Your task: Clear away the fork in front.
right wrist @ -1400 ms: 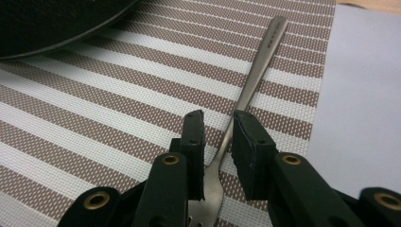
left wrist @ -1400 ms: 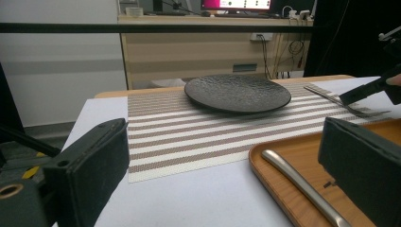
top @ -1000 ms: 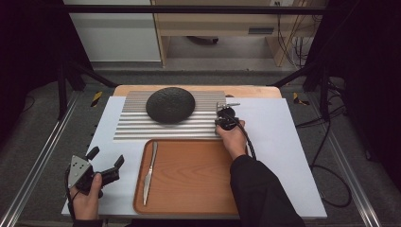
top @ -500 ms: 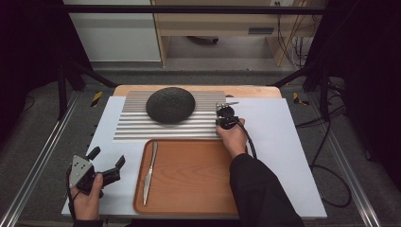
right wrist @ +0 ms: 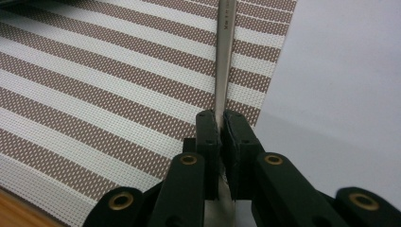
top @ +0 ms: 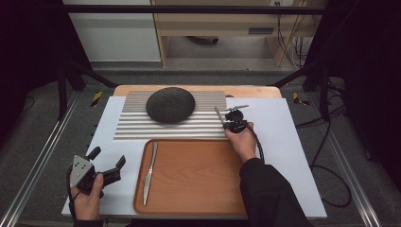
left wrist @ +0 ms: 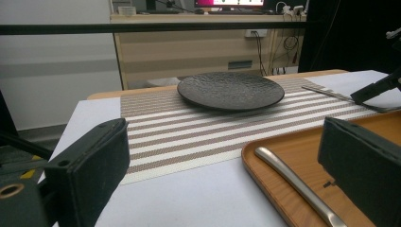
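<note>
My right gripper is at the right edge of the striped placemat. Its jaws have just been closing and are now shut on the handle of a slim metal utensil, which points away over the mat. The same utensil shows lying low across the mat's far right. A black textured plate sits on the mat's far middle. My left gripper is held open above the white board's near left corner, with nothing between its jaws. A table knife lies on the left side of the wooden tray.
The white board covers the table under the mat and tray. Metal rails run along both sides of the table. The black plate and the knife on the tray lie ahead of the left gripper.
The right hand has shifted a little at the mat's right edge with the utensil. The left hand has stayed where it was.
</note>
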